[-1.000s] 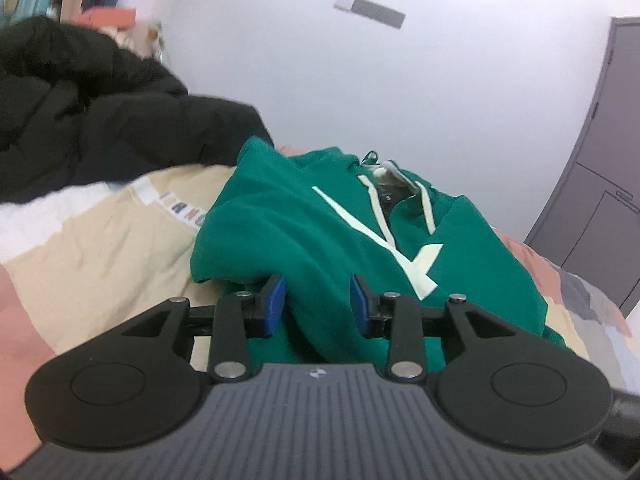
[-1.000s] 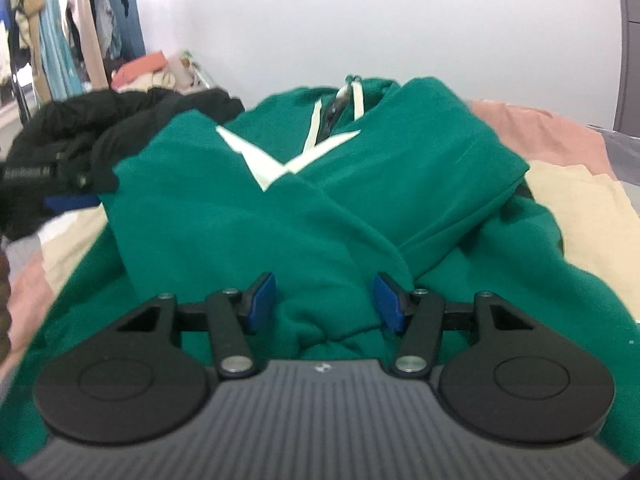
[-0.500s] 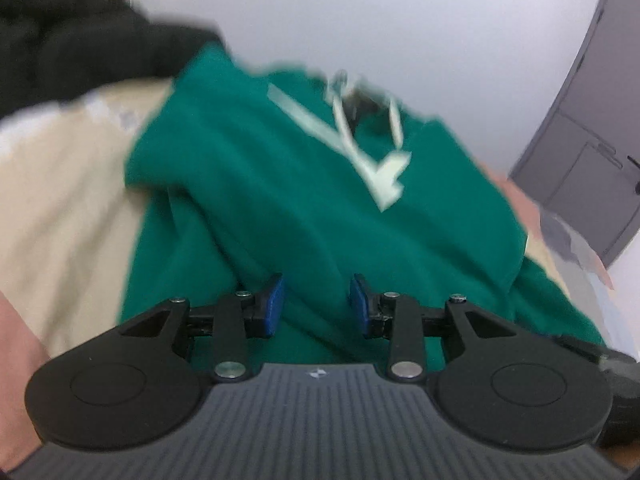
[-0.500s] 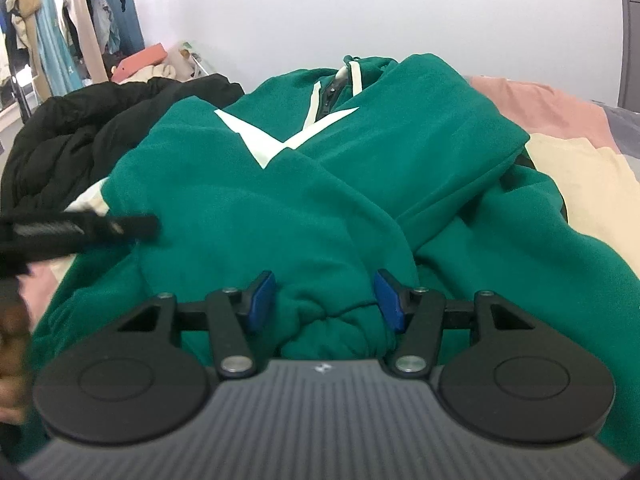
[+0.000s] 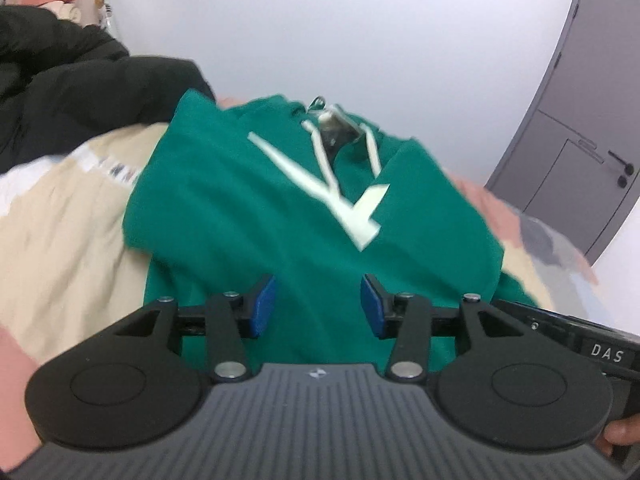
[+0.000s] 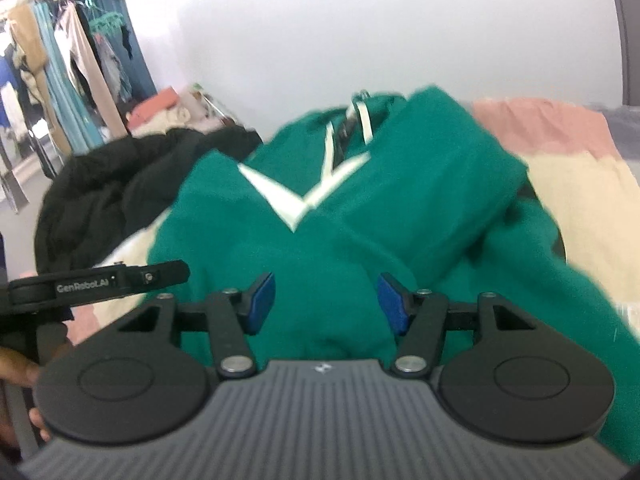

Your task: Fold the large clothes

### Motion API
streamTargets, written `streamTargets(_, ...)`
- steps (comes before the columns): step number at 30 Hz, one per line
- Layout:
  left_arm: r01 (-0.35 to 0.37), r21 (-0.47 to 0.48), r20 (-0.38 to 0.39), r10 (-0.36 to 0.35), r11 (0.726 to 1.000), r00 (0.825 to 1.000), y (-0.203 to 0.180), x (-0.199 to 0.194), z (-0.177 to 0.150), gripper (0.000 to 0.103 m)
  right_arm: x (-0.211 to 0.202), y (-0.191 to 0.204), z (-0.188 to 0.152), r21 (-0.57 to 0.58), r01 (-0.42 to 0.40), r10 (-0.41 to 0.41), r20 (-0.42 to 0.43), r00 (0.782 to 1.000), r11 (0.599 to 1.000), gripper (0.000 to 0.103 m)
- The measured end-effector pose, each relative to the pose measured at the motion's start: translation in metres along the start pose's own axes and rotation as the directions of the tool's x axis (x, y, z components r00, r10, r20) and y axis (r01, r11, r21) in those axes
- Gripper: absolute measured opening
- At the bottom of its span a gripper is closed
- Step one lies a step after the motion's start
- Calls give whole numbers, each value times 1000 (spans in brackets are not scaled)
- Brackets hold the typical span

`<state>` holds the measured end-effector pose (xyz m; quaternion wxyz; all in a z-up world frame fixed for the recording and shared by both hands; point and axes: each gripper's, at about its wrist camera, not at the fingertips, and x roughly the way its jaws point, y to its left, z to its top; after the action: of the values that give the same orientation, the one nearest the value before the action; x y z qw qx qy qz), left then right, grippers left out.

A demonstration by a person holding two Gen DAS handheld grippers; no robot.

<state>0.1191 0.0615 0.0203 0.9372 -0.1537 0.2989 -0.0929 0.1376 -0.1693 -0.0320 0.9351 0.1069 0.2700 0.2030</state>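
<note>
Black coat (image 5: 76,96): lying heaped in the upper left of the left wrist view, just beside the green garment's left shoulder.

Bed cover (image 5: 60,248): spreading under everything in beige and pink patches, showing at the left and right edges of both views.

Green hoodie (image 5: 248,208): lying on the bed in the middle of both views, its sides already turned in over the chest, its neck pointing toward the white wall at the top.

Look of the hoodie: deep green fleece, a pale angular print across the chest, two pale drawstrings (image 5: 320,152) hanging from the neck; the picture is blurring slightly with motion.

How it is likely handling: appearing thick, soft and limp, fairly heavy for cloth, not slippery and not fragile; probably sagging and bunching when lifted by one point.

Where to take hold: judging from the layout, the bottom hem nearest the cameras, pinched at its two corners so the layers are lifting together.

Left hand-held gripper (image 5: 318,306): sitting low centre in the left wrist view, its jaws opening, blue pads standing apart with green cloth showing in the gap but not pinched.

Right hand-held gripper (image 6: 326,306): sitting low centre in the right wrist view, jaws opening too, hanging over a raised green fold that the pads are not pressing.

Grey door (image 5: 580,120): standing shut at the far right.
</note>
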Motion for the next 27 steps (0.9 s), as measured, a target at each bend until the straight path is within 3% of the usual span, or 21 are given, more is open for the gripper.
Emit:
streamTargets(3,-6,-1,10,6,1000,1000,0,8,35,54,10,-3,30,-2,-9,9,8,1000,1000,60)
streamTargets(8,-32,-1,-18,32,999,999,6,57,109,58,55,-9,99,8,1,-2,12,1000,1000,60)
streamTargets(12,-38,-54,-28,37,998,999,21,127,167,63,114,-15,152,16,5,-5,25,1000,1000,65)
streamTargets(16,-42,-116,-29,39,992,999,47,216,214,63,199,-24,198,7,11,-11,36,999,1000,66)
streamTargets(18,-48,-136,-35,43,990,998,60,259,231,63,242,-31,215,16,31,-32,40,999,999,82)
streamTargets(21,-68,-164,-31,64,984,997,80,323,248,63,306,-47,233,33,72,-74,40,996,997,84)
streamTargets(24,-70,-201,-48,61,977,997,101,379,257,63,365,-66,240,61,95,-94,-12,995,994,84)
streamTargets(27,-79,-193,-12,78,978,997,108,411,260,63,408,-86,241,116,105,-101,-41,994,988,83)
